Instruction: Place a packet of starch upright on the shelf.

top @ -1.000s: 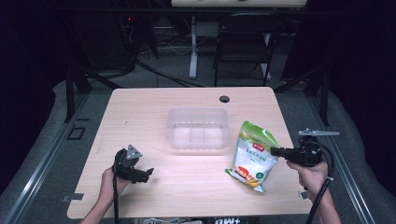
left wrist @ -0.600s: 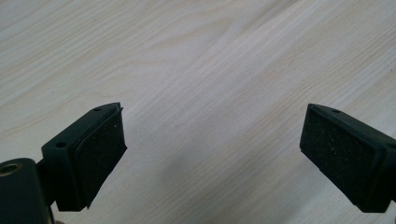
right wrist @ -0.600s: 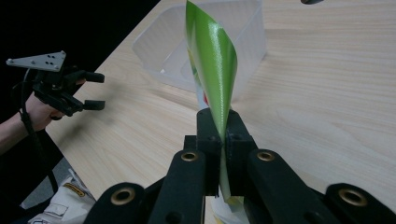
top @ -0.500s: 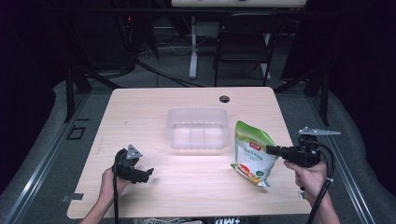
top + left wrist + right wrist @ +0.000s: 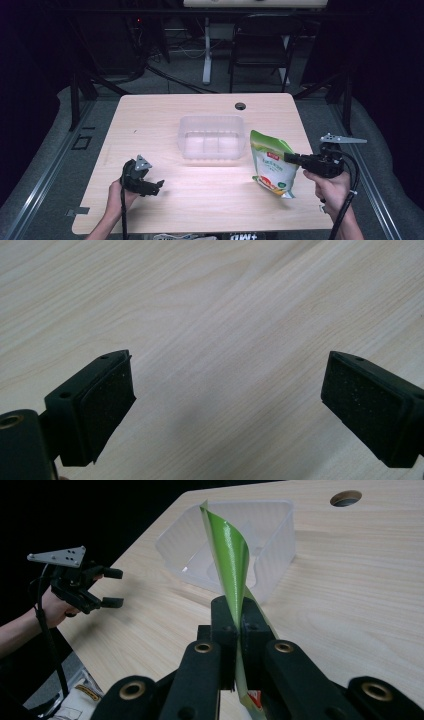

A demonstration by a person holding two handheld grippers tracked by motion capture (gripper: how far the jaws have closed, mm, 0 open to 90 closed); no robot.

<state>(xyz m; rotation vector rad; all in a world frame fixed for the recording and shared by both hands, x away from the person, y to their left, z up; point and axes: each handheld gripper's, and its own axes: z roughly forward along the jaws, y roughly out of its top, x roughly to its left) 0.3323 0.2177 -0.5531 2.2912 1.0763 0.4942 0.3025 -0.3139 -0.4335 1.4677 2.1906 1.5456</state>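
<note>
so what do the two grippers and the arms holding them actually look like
Both are black handheld tools. The left gripper and right gripper each carry a grey three-cornered plate on top and trail a black cable. The jaws end in flat rectangular black pads with a fine speckled texture, on holders with small screw holes. The right gripper's linkage arms show brass-coloured pivot rings. The forearms are bare, with no sleeves in sight.

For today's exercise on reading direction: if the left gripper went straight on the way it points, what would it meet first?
Probably the table: between the open jaws of the left gripper lies bare wood, though its tilt is hard to judge.
</note>
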